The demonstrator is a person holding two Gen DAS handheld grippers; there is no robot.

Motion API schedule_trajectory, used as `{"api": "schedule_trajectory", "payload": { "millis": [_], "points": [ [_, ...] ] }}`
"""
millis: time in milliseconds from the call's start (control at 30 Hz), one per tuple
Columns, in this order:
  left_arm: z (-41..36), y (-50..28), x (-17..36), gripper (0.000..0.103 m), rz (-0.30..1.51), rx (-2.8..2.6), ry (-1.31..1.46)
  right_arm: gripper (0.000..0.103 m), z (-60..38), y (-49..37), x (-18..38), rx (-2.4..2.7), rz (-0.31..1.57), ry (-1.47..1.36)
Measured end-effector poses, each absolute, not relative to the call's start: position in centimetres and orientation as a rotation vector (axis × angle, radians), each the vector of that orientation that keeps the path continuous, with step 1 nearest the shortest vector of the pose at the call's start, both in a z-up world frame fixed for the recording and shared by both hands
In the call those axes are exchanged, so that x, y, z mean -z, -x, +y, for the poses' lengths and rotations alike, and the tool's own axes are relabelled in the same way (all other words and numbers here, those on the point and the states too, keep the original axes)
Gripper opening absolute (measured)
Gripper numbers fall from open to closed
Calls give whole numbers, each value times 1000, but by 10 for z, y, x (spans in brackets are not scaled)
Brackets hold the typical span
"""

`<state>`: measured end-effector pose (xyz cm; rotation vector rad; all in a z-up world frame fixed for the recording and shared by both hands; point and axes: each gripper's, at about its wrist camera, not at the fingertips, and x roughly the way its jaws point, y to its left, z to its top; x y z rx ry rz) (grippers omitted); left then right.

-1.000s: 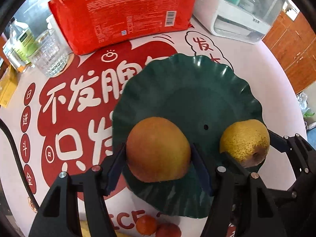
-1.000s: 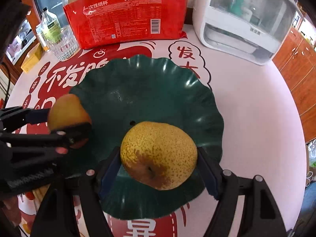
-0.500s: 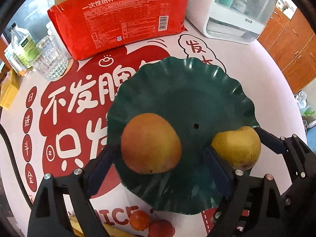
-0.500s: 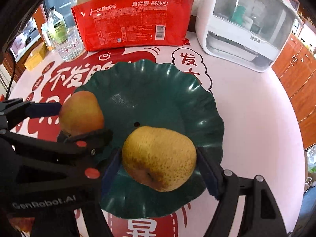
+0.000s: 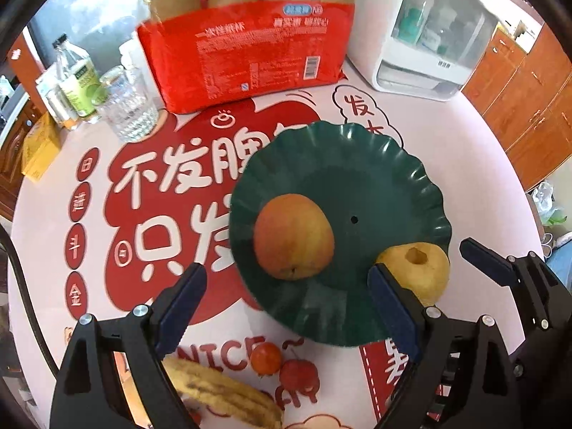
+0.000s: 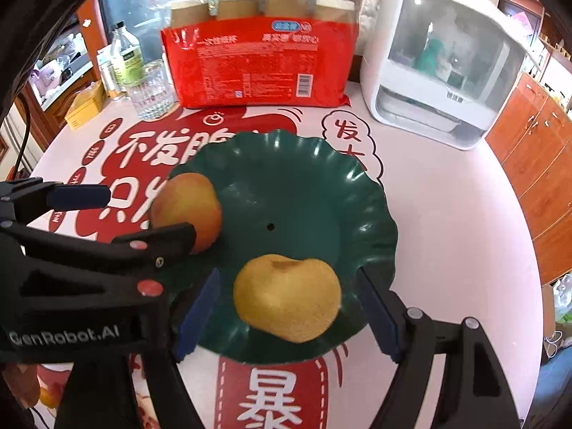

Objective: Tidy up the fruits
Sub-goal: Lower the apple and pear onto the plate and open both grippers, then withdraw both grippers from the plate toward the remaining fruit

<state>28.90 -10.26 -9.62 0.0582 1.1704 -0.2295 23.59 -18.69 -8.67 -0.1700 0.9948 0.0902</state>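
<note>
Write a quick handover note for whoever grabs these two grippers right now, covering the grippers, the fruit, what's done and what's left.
Left gripper: open, jaws have just been opening, nothing gripped; the round orange-red apple lies free ahead of it.
Right gripper: open, pads clear of the speckled yellow pear between them.
Both fruits rest on the dark green scalloped plate.
Done: apple and pear plated and released.
Left: the spotted yellow banana and two small red fruits lie on the printed tablecloth in front of the plate.
</note>
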Motion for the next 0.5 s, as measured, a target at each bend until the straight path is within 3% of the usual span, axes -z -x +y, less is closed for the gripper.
{"api": "schedule_trajectory", "payload": {
  "millis": [500],
  "points": [
    [-62, -197, 29, 91, 1045, 162, -58, 78, -158, -156, 36, -174, 916, 133]
  ]
}}
